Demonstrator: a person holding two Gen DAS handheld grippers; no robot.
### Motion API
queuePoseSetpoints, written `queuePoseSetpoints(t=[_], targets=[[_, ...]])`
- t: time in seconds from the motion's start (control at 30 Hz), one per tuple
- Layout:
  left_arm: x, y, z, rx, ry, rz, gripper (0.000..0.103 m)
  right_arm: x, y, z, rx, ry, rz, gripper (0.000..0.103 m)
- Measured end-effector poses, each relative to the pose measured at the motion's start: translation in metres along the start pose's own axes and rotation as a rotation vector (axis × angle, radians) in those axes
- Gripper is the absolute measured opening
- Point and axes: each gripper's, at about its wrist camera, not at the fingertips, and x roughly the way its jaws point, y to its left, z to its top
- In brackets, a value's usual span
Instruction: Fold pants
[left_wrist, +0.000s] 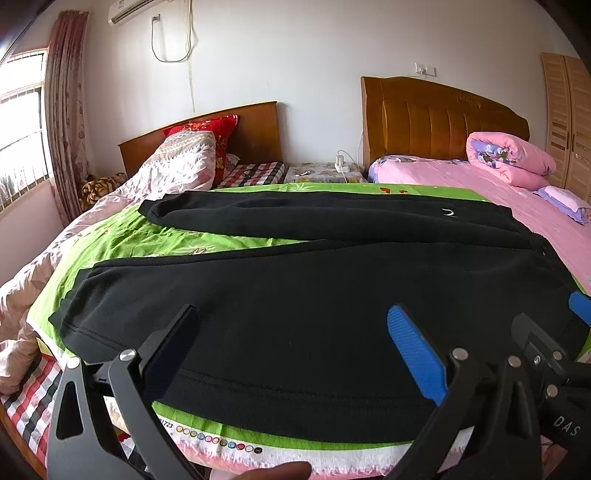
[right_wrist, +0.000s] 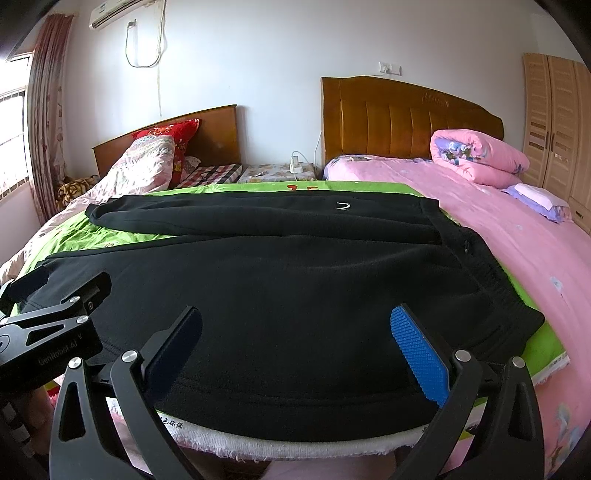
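Black pants (left_wrist: 295, 295) lie spread flat on a green cloth (left_wrist: 122, 236) on the bed, waistband to the right, both legs running left with a gap between them. They also show in the right wrist view (right_wrist: 295, 288), with a small white logo (right_wrist: 343, 206) on the far leg. My left gripper (left_wrist: 293, 321) is open and empty, hovering over the near leg. My right gripper (right_wrist: 295, 325) is open and empty over the near leg close to the waistband (right_wrist: 491, 284). Each gripper shows at the edge of the other's view.
A crumpled pink quilt (left_wrist: 173, 166) and red pillow (left_wrist: 210, 129) lie at the back left. A second bed with pink sheets (right_wrist: 498, 229) and a rolled pink quilt (right_wrist: 476, 155) stands on the right. A nightstand (left_wrist: 321, 171) sits between the headboards. A wardrobe (right_wrist: 557, 129) is far right.
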Motion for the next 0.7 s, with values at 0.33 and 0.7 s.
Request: queuePoseSetpoints(t=[0.33,0.7], targets=[[0.0005,0.0007,-0.0018,0.000,0.006,-0.005,0.102,0.0012,-0.0004,-0.0003,0.001,0.004,0.002,0.099],[0.0020,0.0028,-0.0033,-0.003,0.014,-0.009,0.102,0.0035,-0.0008,-0.0027,0.011,0.014,0.006,0.099]])
